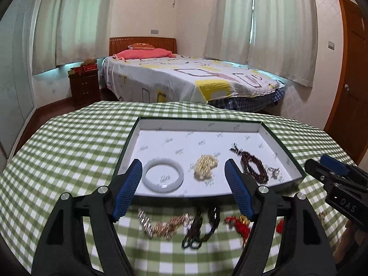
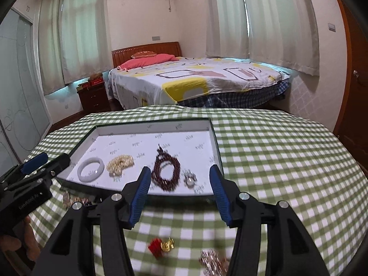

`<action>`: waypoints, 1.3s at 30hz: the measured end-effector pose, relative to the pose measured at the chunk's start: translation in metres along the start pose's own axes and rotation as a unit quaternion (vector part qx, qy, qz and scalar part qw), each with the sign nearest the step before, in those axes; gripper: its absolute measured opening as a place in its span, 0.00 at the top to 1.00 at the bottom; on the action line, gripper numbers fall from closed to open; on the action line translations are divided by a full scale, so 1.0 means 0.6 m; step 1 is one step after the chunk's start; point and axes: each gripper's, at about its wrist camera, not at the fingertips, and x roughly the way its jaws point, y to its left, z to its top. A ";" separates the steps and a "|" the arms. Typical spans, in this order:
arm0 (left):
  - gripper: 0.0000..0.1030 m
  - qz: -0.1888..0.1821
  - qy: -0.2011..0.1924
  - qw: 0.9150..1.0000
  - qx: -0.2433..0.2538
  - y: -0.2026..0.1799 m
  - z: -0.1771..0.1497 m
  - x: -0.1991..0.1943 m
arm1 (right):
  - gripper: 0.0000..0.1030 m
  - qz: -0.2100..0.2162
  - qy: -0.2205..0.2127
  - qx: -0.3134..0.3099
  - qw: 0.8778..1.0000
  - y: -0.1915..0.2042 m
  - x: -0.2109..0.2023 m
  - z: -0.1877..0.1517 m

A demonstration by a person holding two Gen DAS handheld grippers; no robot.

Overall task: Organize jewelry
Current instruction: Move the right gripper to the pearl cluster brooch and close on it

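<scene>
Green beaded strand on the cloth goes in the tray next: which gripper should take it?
Left, probably. The left gripper, open, has the green beaded strand lying between its fingers; the right wrist view does not show it.

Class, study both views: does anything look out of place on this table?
Yes. Several pieces lie loose on the checked cloth in front of the tray: a gold-and-silver chain, a dark green bead strand and a red-corded gold charm. The white bangle and others already lie in the tray.

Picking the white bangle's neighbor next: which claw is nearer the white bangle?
Left. The left claw hovers open just before the white bangle; the right claw is open farther right, by the dark bead bracelet.
</scene>
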 end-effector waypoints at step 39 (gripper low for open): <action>0.30 0.039 0.055 0.997 -0.023 0.051 -0.106 -0.030 | 0.60 -0.041 0.079 0.024 0.996 -0.057 0.003 -0.136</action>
